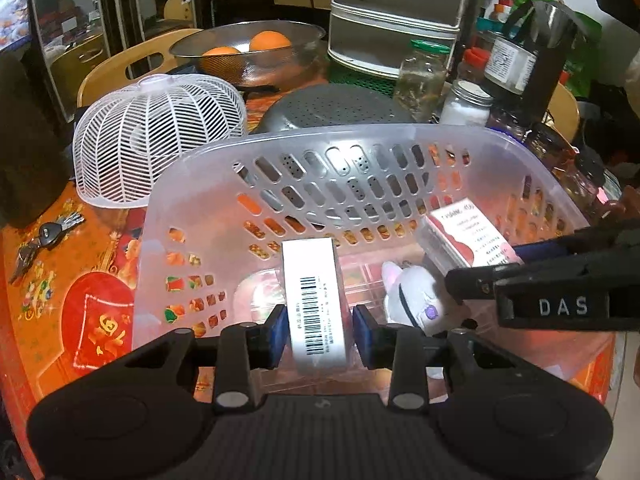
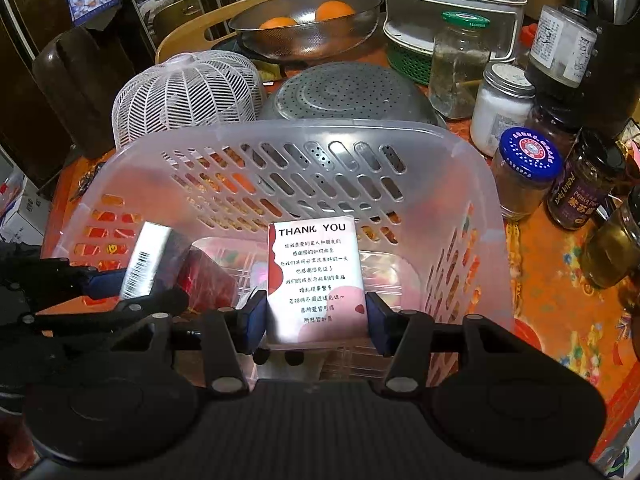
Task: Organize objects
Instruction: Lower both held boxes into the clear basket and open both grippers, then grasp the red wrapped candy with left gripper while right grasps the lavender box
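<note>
My left gripper [image 1: 321, 330] hangs over the clear plastic basket [image 1: 224, 184], its blue pads [image 1: 280, 334] parted on either side of a white barcode box [image 1: 314, 300]; a gap shows on the right, while the left pad sits very close to it. The box stands inside the basket. Beside it lies a white plush toy [image 1: 412, 296], and further right a "thank you" card box [image 1: 464, 236]. My right gripper [image 1: 520, 264] reaches in from the right towards that card box. A white mesh food cover [image 1: 160, 136] stands just behind the basket's left corner, and keys [image 1: 44, 240] lie on the orange tablecloth [image 1: 80, 312].
</note>
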Demonstrator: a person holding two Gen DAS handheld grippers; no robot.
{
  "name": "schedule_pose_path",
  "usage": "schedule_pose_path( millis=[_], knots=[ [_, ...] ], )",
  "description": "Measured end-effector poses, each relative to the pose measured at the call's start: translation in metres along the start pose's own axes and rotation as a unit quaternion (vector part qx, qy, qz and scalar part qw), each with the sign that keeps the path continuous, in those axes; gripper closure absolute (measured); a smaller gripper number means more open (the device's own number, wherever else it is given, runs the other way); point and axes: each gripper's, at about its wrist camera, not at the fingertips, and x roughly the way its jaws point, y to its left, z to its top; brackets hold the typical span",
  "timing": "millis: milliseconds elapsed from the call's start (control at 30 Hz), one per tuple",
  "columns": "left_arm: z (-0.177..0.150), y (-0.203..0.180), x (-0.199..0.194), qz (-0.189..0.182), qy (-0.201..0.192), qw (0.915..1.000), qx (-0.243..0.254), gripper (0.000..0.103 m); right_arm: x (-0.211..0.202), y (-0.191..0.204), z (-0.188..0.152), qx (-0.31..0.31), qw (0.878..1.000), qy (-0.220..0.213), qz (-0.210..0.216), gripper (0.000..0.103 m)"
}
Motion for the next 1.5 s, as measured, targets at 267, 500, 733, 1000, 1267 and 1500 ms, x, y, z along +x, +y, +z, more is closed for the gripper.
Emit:
schedule_pose_path(
  millis=[267,500,733,1000,1267,1500],
  knots=[
    [-0.002,0.004,-0.037,0.015,-0.070,0.9974,0.005,0.026,-0.028,0.003,0.001,-0.002,0.999,-0.050,-0.001,0.027],
    [-0.024,0.032,-0.120,0.013,-0.175,0.9837,-0.041,0.004,-0.114,-0.015,-0.032,0.051,0.987,-0.147,0.038,0.010],
    [-0.093,0.062,-0.124,0.016,-0.110,0.9898,-0.089,0.000,-0.139,-0.015,-0.102,0.093,0.984,-0.144,0.052,0.000],
    [-0.172,0.086,-0.102,0.007,-0.037,0.9834,-0.178,0.006,-0.042,0.021,-0.128,0.092,0.994,-0.019,0.050,0.028],
    [-0.188,0.087,-0.103,0.025,-0.031,0.9813,-0.188,0.006,-0.010,0.039,-0.109,0.102,0.992,0.003,0.070,0.029],
    [-0.192,0.086,-0.096,0.030,-0.024,0.9820,-0.185,0.006,-0.001,0.042,-0.112,0.102,0.994,0.022,0.045,0.036]
  ],
)
